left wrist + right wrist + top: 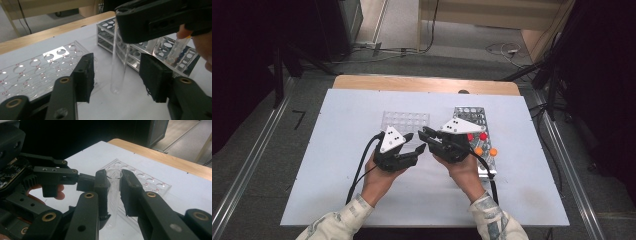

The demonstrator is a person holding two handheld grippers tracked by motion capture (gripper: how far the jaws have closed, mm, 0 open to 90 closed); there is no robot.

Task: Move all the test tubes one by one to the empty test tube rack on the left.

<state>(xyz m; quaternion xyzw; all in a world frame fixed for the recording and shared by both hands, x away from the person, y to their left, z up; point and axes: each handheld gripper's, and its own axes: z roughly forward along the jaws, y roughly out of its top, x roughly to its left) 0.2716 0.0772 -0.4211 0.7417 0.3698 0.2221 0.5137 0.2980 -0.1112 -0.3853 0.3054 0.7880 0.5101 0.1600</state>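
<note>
Hands meet at the middle of the white worktop (337, 190) in the high view, left gripper (416, 142) facing right gripper (426, 134), before a clear rack (406, 121) and a metal rack (472, 116).

Left gripper view: its jaws stand apart around an upright glass tube (119, 67) (no pad touches it).

Right gripper view: the jaws are clamped on the tube's top.

Both grippers meet nose to nose over the tabletop's middle.
Left gripper (414, 144) jaws apart; right gripper (424, 133) jaws clamped.
</note>
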